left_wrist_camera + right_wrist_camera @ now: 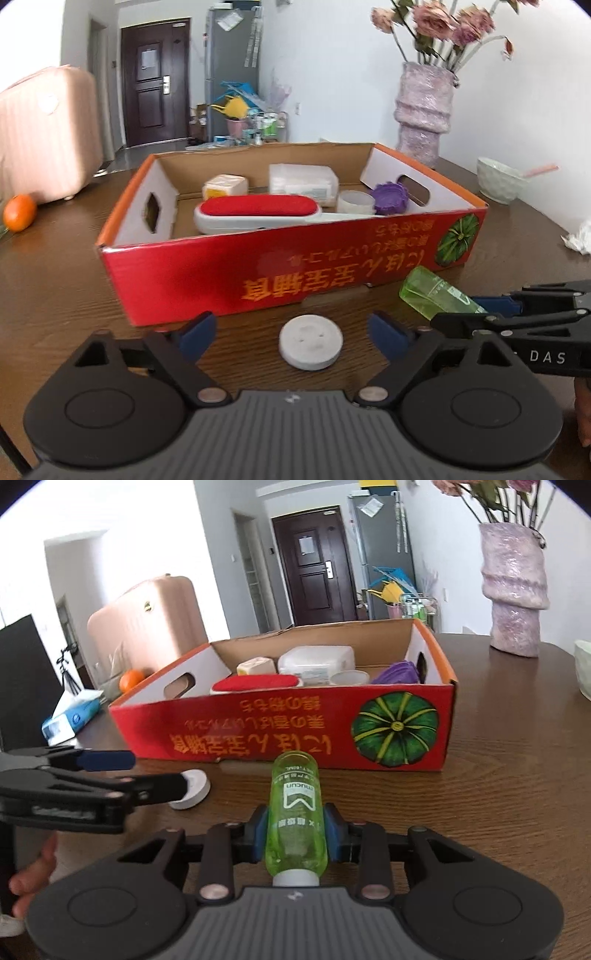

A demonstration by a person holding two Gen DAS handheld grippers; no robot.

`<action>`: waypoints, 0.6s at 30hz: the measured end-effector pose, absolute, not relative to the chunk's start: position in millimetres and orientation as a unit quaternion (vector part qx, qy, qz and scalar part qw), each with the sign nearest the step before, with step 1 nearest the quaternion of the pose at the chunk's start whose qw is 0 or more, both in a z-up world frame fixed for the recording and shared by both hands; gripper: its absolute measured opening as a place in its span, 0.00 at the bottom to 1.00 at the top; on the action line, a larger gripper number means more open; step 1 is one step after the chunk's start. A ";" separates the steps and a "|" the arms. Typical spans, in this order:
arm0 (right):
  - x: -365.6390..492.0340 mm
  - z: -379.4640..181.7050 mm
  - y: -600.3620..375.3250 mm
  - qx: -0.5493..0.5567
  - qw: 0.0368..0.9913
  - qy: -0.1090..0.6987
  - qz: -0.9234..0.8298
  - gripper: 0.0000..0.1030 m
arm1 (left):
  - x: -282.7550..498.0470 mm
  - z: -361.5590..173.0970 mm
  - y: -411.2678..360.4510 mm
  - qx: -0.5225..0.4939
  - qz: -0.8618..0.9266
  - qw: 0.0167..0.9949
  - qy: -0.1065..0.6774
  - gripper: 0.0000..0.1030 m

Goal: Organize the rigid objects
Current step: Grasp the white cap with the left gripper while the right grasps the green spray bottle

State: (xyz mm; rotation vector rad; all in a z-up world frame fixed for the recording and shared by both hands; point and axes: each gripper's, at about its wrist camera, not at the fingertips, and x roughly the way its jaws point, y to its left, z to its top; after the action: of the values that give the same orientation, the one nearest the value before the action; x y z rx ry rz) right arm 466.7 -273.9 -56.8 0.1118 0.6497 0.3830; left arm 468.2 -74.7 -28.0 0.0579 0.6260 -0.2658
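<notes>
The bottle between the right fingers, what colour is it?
The bottle is clear green with a white cap; the right wrist view shows it best.

On the tabletop [55, 280] an open box [295, 273] holds a lint brush [255, 212] in front, with cartons and a cup behind it. Before the box lie a round disc [310, 347] and, to its right, a bottle [295, 812]. A vase [424, 114] stands behind the box to the right, and an orange [19, 218] lies far left.
</notes>
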 end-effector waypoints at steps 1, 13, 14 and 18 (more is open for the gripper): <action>467.3 -57.0 -273.2 0.052 0.929 0.317 0.184 0.30 | 470.9 -30.6 -77.0 0.030 -0.136 0.940 0.312 0.69; 469.8 -56.1 -269.7 0.042 0.929 0.319 0.181 0.30 | 467.2 -38.1 -88.3 0.048 -0.142 0.939 0.309 0.39; 469.8 -56.1 -269.3 0.041 0.929 0.319 0.180 0.30 | 466.3 -36.9 -88.5 0.048 -0.143 0.939 0.308 0.39; 468.8 -56.1 -269.4 0.038 0.930 0.319 0.179 0.30 | 459.5 -30.4 -88.0 0.047 -0.139 0.942 0.301 0.39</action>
State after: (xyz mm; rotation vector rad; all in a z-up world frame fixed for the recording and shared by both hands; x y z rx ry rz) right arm 468.8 -269.4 -56.1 0.0775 0.6527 0.3666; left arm 459.5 -88.0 -30.4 0.0967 0.6133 -0.2827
